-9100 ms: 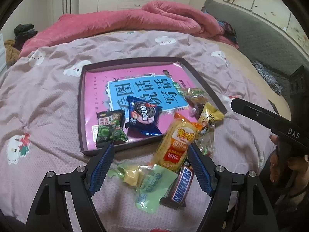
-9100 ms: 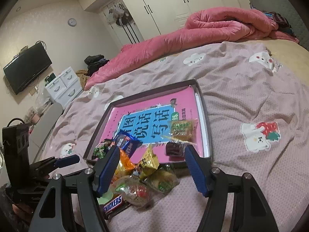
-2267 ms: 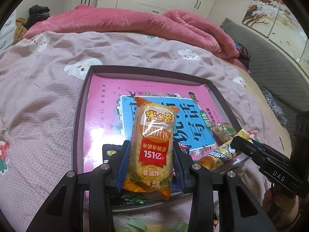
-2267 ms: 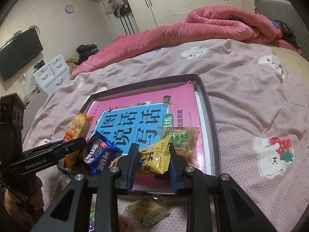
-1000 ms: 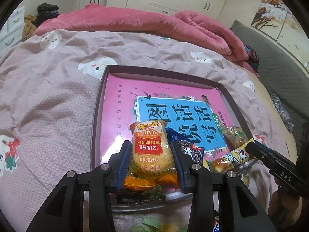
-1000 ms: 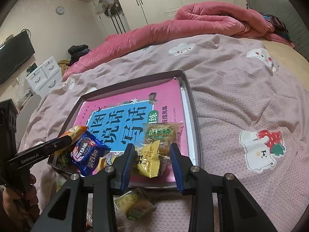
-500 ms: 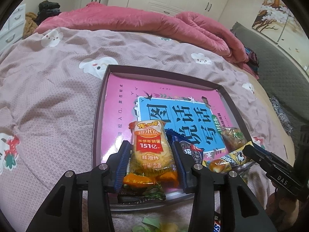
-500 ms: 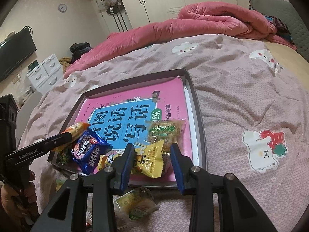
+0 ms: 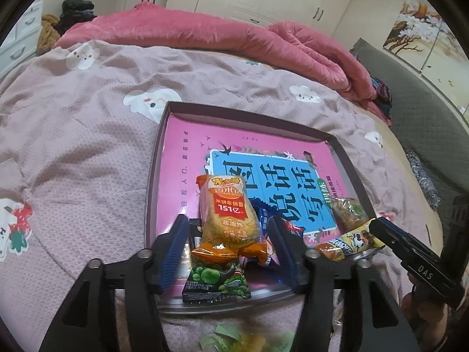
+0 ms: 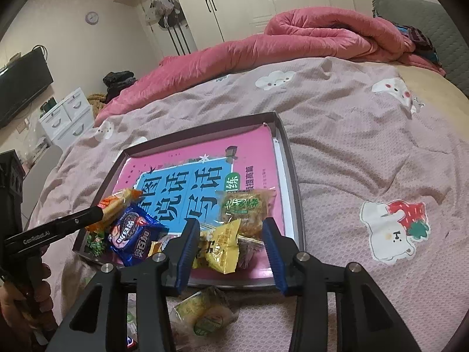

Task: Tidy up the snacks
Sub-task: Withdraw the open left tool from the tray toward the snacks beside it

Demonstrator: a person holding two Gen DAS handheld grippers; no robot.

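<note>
A dark tray (image 9: pixel 152 193) with a pink and blue book in it lies on the bedspread. An orange rice-cracker pack (image 9: pixel 228 214) rests at the tray's near edge, on top of a green pea pack (image 9: pixel 217 278) and a blue biscuit pack (image 10: pixel 134 234). My left gripper (image 9: pixel 228 220) straddles the orange pack. Its jaws are opening, with gaps on both sides. A yellow pack (image 10: pixel 219 243) lies in the tray beside a clear green-labelled pack (image 10: pixel 246 205). My right gripper (image 10: pixel 231 223) is around the yellow pack, jaws opening, the right pad clear of it.
Loose snacks lie on the bedspread in front of the tray: a yellow-green pack (image 10: pixel 202 314) and a blurred green wrapper (image 9: pixel 234 337). A rolled pink quilt (image 9: pixel 234 38) lies across the far side of the bed. A hand (image 10: pixel 17 302) holds the left gripper's handle.
Both pairs of jaws have widened. The orange pack and the yellow pack, gripped before, now lie loose in the tray. Neither hand has shifted.
</note>
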